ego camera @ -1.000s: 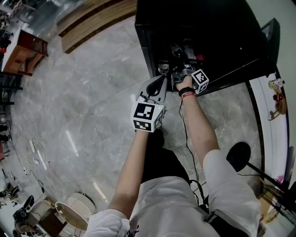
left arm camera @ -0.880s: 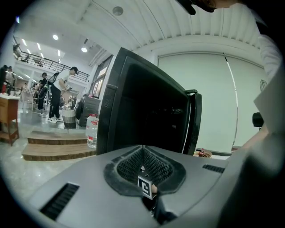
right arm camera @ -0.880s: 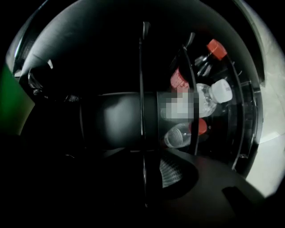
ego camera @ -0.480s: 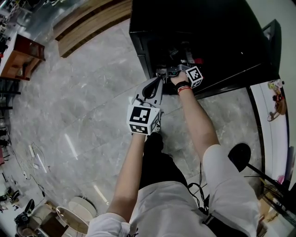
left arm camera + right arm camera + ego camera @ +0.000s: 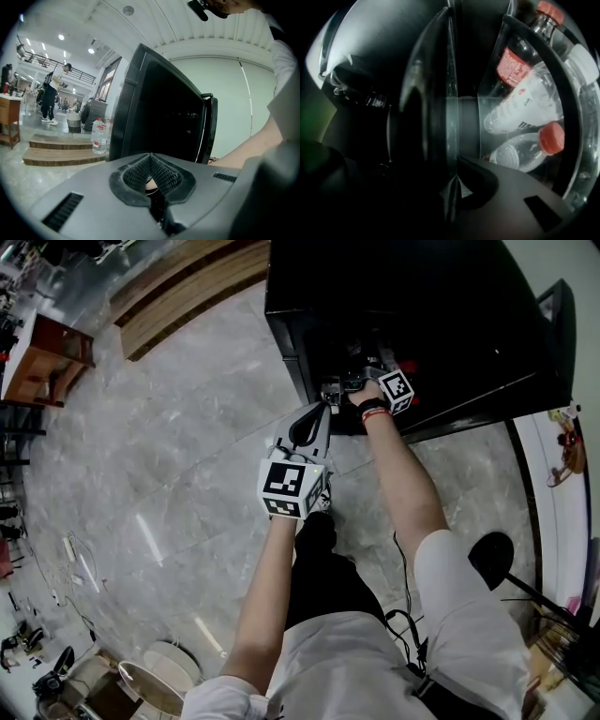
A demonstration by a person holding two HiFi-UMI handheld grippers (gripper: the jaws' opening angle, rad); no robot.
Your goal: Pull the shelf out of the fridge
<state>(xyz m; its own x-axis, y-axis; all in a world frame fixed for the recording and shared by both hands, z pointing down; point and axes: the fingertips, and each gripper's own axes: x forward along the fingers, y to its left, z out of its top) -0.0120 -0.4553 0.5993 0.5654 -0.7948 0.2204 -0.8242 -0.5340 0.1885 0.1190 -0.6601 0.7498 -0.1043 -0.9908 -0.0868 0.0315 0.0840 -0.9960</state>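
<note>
A black fridge stands open on the floor, its door swung to the right. My right gripper reaches level into the dark inside. In the right gripper view its jaws have just been closing, and my right gripper now pinches the thin clear front edge of the shelf. Red-capped bottles lie beyond that edge. My left gripper hangs outside, just in front of the fridge, shut on nothing; in its own view my left gripper faces the fridge.
Grey marble floor lies all round. Wooden steps run at the back left, with a water bottle near them. A wooden cabinet stands far left. A black round stand base sits at the right. A person stands far off.
My right gripper has pushed further into the fridge and its jaws have come together on the shelf's front edge. The left gripper has drifted only a little.
</note>
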